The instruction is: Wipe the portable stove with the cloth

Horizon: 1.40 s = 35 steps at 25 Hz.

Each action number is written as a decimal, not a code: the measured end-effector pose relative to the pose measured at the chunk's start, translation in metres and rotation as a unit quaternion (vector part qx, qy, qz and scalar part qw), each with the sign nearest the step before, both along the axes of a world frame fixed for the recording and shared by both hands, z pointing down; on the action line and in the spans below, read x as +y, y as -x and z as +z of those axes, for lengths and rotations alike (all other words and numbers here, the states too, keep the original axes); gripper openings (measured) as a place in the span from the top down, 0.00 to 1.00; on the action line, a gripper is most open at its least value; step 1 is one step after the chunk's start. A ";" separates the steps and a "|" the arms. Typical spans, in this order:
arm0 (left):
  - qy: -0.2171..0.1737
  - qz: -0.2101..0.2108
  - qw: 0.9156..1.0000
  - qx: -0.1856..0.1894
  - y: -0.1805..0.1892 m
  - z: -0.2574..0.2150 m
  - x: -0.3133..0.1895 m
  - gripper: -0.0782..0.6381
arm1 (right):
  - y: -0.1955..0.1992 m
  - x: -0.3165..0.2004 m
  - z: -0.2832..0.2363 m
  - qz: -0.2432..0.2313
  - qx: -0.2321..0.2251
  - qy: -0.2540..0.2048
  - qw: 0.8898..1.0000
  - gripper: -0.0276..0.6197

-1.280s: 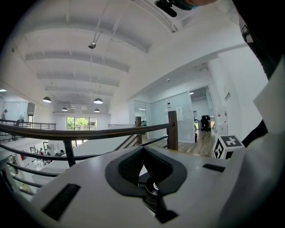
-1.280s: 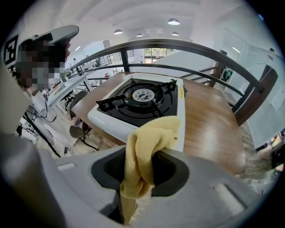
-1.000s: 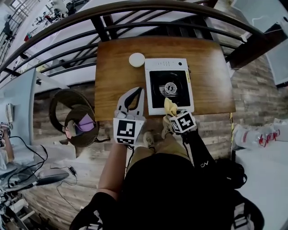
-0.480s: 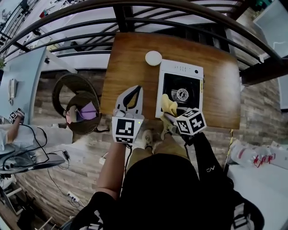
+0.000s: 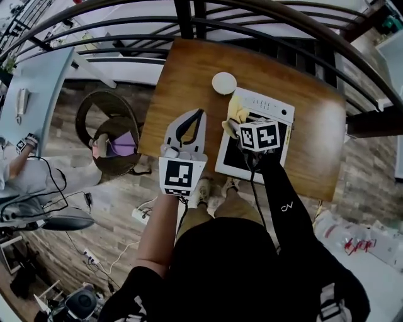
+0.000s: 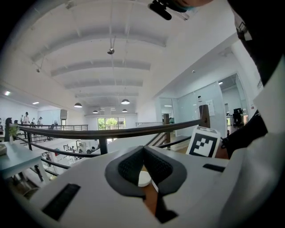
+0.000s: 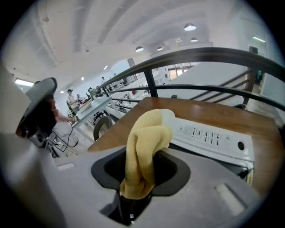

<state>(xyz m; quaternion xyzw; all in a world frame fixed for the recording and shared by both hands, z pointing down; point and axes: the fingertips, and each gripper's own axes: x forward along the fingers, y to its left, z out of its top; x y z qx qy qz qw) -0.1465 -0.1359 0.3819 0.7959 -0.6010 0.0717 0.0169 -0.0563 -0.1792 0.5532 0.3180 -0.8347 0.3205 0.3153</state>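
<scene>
The white portable stove (image 5: 277, 114) with a dark top lies on the right half of the wooden table (image 5: 184, 75). My right gripper (image 5: 237, 123) is shut on a bunched yellow cloth (image 5: 235, 111), which rests at the stove's far left corner. In the right gripper view the cloth (image 7: 145, 141) rises from the right gripper (image 7: 139, 179), and the stove's control panel (image 7: 209, 135) shows just behind it. My left gripper (image 5: 200, 114) hovers over the table left of the stove. Its pads (image 6: 156, 165) meet at the tips with nothing between them.
A white round disc (image 5: 224, 83) sits on the table just beyond the cloth, also showing past the left gripper as the disc (image 6: 143, 178). A dark metal railing (image 5: 189, 17) runs behind the table. A round wicker chair (image 5: 106, 133) stands on the floor to the left.
My right gripper has carried the cloth from the stove's near edge up its left side to the far left corner. The left gripper stays shut beside the stove. The head camera has shifted.
</scene>
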 end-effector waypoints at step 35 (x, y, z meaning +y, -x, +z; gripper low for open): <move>-0.013 0.069 0.997 -0.017 -0.017 0.007 0.009 0.88 | -0.003 0.094 -0.034 -0.008 -0.020 -0.017 1.000 0.77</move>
